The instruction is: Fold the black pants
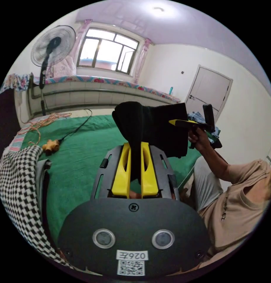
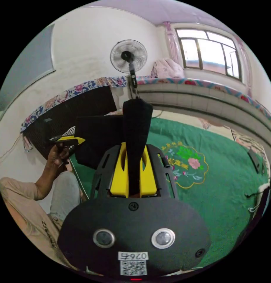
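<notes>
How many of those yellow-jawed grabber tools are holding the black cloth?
2. The left gripper clamps one end of the black pants above the green bed cover; the right gripper clamps the other end.

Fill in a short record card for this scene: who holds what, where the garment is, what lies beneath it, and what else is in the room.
garment: black fabric pants, lifted off the bed, stretched between both grippers
left gripper: yellow jaws closed on one bunched end of the pants
right gripper: yellow jaws closed on the other end
surface below: green bedspread with embroidered flower motif
room: white standing fan, window, white door
person: seated at bed edge, hand holding the right gripper
</notes>
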`<action>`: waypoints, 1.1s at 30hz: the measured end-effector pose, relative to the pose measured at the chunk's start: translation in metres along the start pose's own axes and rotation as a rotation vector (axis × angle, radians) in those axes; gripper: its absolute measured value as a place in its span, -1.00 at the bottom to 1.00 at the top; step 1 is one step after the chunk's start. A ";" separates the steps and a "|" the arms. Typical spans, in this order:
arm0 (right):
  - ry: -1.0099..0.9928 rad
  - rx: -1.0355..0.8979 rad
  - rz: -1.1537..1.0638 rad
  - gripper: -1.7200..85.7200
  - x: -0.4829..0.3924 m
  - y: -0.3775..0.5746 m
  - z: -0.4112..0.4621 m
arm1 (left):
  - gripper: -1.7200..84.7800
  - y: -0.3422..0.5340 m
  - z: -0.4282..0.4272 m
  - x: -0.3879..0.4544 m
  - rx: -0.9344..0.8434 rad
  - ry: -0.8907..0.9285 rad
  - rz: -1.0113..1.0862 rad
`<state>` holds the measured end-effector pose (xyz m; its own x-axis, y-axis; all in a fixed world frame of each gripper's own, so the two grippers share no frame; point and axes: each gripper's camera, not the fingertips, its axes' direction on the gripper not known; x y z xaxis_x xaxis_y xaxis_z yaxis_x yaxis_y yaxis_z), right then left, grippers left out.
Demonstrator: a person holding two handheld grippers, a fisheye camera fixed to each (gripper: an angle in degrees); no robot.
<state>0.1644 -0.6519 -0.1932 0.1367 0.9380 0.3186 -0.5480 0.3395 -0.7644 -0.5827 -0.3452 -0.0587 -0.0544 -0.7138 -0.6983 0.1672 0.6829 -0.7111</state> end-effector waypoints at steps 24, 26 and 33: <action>-0.136 -0.098 -0.593 -0.94 -0.539 -0.180 0.269 | -0.98 0.283 -0.170 -0.077 0.562 -0.969 -0.430; -0.130 -0.135 -0.578 -0.97 -0.530 -0.168 0.285 | -0.98 0.279 -0.132 -0.086 0.453 -1.061 -0.351; -0.306 -0.210 -0.407 -0.98 -0.485 -0.173 0.222 | -0.98 0.337 -0.036 -0.097 0.212 -1.016 -0.433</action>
<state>0.0103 -1.1807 -0.0910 0.0401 0.6755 0.7362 -0.3200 0.7067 -0.6310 -0.5565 -0.0403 -0.2336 0.6623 -0.7465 0.0641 0.4986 0.3753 -0.7814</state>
